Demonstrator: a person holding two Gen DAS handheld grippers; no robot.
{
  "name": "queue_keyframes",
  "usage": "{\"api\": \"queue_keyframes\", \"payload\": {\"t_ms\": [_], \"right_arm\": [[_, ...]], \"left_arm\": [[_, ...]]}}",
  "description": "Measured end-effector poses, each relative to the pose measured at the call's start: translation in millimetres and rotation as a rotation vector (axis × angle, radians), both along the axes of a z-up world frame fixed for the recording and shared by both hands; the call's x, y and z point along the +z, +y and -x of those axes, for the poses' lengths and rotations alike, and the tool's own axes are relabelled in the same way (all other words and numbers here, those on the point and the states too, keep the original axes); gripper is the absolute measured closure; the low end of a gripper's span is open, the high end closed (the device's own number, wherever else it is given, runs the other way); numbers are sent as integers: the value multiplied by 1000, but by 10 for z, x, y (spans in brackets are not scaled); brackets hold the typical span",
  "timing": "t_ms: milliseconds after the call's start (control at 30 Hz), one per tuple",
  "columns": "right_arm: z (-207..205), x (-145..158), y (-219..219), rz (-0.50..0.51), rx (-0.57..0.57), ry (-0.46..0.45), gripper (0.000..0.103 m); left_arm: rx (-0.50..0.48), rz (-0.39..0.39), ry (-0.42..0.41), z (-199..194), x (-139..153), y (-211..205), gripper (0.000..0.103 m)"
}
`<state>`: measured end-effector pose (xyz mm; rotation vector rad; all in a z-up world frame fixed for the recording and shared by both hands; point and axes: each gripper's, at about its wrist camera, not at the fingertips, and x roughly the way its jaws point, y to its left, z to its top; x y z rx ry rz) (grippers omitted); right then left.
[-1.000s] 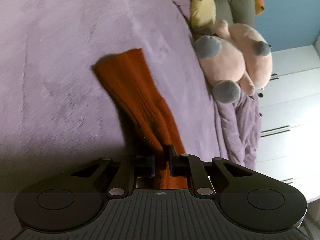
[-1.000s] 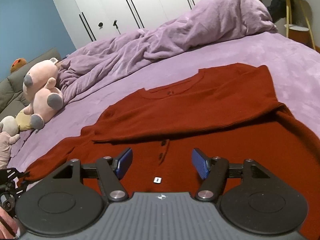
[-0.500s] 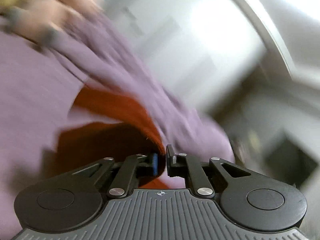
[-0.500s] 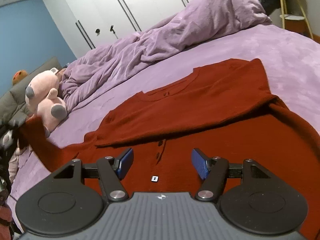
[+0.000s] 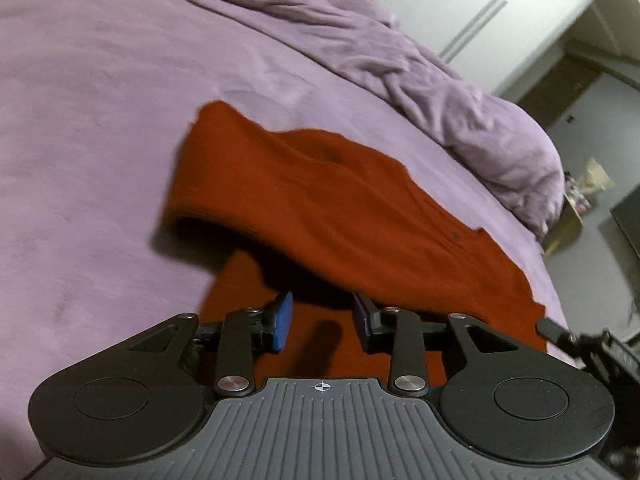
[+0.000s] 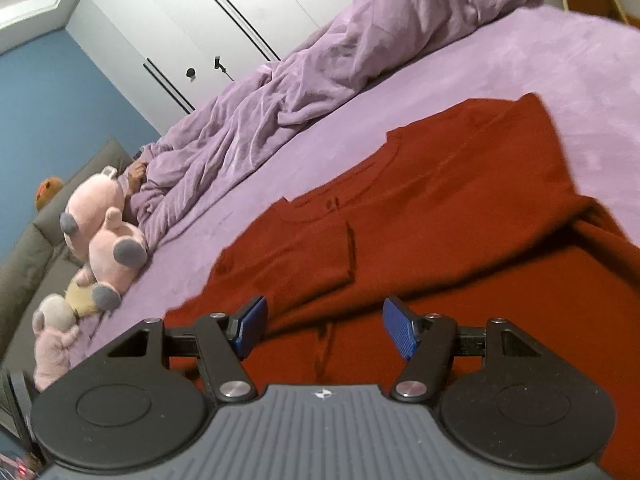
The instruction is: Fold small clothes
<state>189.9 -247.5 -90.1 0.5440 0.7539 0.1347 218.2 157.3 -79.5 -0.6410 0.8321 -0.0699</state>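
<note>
Your left tool (image 5: 322, 322) is hiding the cardigan's (image 5: 360, 216) hem; its jaws, just opening, have released the sleeve. Your right tool (image 6: 324, 330) is gaping, empty.

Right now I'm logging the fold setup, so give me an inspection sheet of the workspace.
Surface: purple bed cover, smooth where bare.
Job's things: red cardigan lies flat, both sleeves folded in across the front.
Clutter: pink plush toys at the bed's edge; bunched purple duvet.
Grippers: left hand-held gripper jaws just opening, nothing between; right hand-held gripper open, empty.
Cables: nothing seen.
Surroundings: white wardrobe, blue wall.
</note>
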Motion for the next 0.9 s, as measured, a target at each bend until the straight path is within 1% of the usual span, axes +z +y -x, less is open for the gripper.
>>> {"api": "queue_keyframes", "payload": {"t_ms": [67, 133, 200, 267, 300, 333, 400, 433, 467, 500, 567, 633, 667, 733, 767, 833, 867, 900], "right_arm": [[-209, -103, 12, -42, 3, 28, 38], [-395, -231, 45, -55, -6, 79, 38], [-505, -328, 99, -34, -11, 100, 38], [-563, -343, 181, -7, -5, 89, 39], [-589, -339, 219, 4, 2, 87, 41], [-619, -333, 267, 15, 10, 91, 48], [-620, -313, 335, 41, 16, 85, 52], [-628, -314, 374, 46, 27, 79, 59], [-628, -321, 390, 48, 32, 79, 71], [-630, -322, 418, 58, 35, 77, 76], [-643, -318, 476, 86, 55, 68, 94], [-634, -274, 534, 138, 70, 46, 97], [-614, -219, 557, 176, 73, 17, 98], [-532, -23, 566, 272, 49, -67, 98], [-500, 65, 534, 310, 25, -102, 98], [-400, 215, 427, 458, -54, -174, 98], [-374, 243, 354, 511, -85, -184, 98], [-373, 240, 240, 552, -117, -172, 98]], "left_arm": [[10, -10, 5, -14, -1, 52, 66], [11, -15, 10, -27, -33, 69, 66], [10, -17, 6, -33, -50, 75, 65], [5, -25, 4, -13, -61, 71, 65], [3, -27, 3, -30, -66, 57, 65], [3, -26, 2, -24, -63, 57, 64], [5, -18, 2, -29, -69, 60, 64], [6, -16, 4, -59, -81, 57, 64], [8, -14, 5, -59, -80, 61, 64], [9, -14, 5, -64, -78, 66, 63], [13, -15, 11, -74, -78, 69, 63], [15, -12, 16, -86, -65, 65, 60], [16, -17, 16, -88, -52, 60, 60], [11, -36, 12, -92, -14, 35, 55], [8, -48, 9, -91, 10, 18, 54], [-5, -63, -8, -90, 49, -11, 51], [-10, -65, -12, -89, 57, -27, 50], [-12, -65, -14, -90, 56, -43, 48]]}}
